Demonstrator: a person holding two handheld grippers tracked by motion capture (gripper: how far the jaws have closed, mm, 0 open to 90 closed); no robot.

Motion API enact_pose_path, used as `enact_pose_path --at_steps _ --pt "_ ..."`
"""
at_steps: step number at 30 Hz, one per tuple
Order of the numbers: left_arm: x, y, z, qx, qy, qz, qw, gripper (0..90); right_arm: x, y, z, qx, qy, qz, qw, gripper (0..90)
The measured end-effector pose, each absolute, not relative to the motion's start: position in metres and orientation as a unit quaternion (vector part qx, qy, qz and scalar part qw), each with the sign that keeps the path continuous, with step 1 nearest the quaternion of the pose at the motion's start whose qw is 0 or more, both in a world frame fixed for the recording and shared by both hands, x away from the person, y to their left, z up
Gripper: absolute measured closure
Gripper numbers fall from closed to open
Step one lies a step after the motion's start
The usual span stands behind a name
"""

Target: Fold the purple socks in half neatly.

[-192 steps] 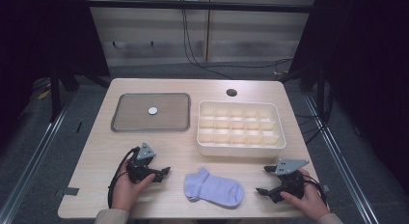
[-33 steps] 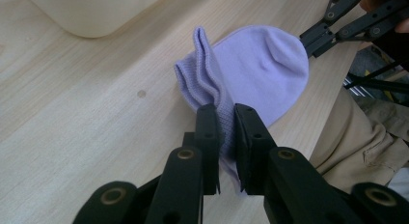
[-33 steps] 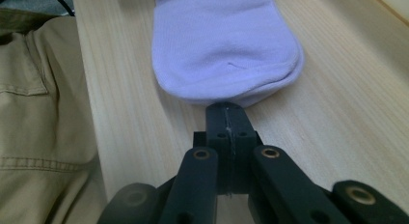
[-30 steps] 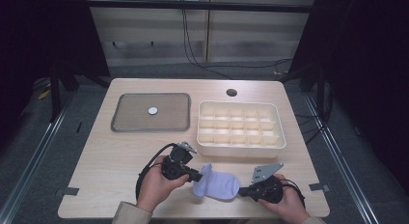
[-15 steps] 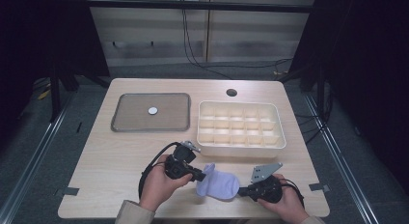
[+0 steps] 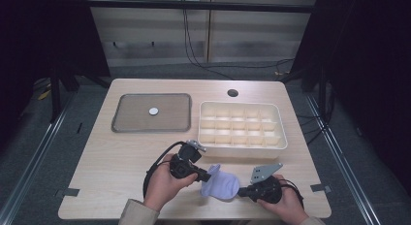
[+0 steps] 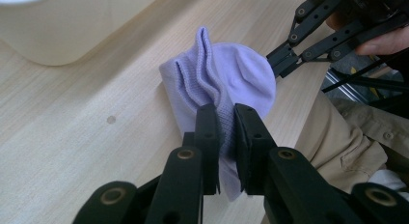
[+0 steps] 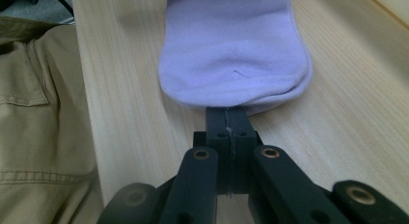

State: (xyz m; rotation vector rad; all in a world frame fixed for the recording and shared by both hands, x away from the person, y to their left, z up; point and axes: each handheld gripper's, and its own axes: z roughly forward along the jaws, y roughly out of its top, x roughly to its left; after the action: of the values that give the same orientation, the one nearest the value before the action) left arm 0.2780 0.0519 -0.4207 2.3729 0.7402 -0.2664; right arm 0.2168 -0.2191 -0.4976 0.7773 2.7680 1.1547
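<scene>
Now both claws seemingly bunch the sock (image 6: 220, 185) tighter.

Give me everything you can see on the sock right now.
The sock is pale lilac ribbed knit, soft and bunched into folds, lying near the table's front edge below the white compartment tray. The left gripper is shut on its gathered fabric; the right gripper pinches its rounded end.

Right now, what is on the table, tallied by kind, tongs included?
Lavender sock: 1
Tongs: 2, left tongs and right tongs, both clamped on the sock
White compartment box: 1
Grey tray: 1
Small white disc on the tray: 1
Total: 6
</scene>
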Motion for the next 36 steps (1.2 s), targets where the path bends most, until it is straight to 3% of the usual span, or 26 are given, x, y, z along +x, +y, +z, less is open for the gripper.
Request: enact_pose_path --at_steps 36 --pt "0.276 0.011 -0.438 0.914 0.259 -0.110 0.294 80.6 0.218 -0.218 -0.499 0.252 0.891 0.377 0.022 90.0"
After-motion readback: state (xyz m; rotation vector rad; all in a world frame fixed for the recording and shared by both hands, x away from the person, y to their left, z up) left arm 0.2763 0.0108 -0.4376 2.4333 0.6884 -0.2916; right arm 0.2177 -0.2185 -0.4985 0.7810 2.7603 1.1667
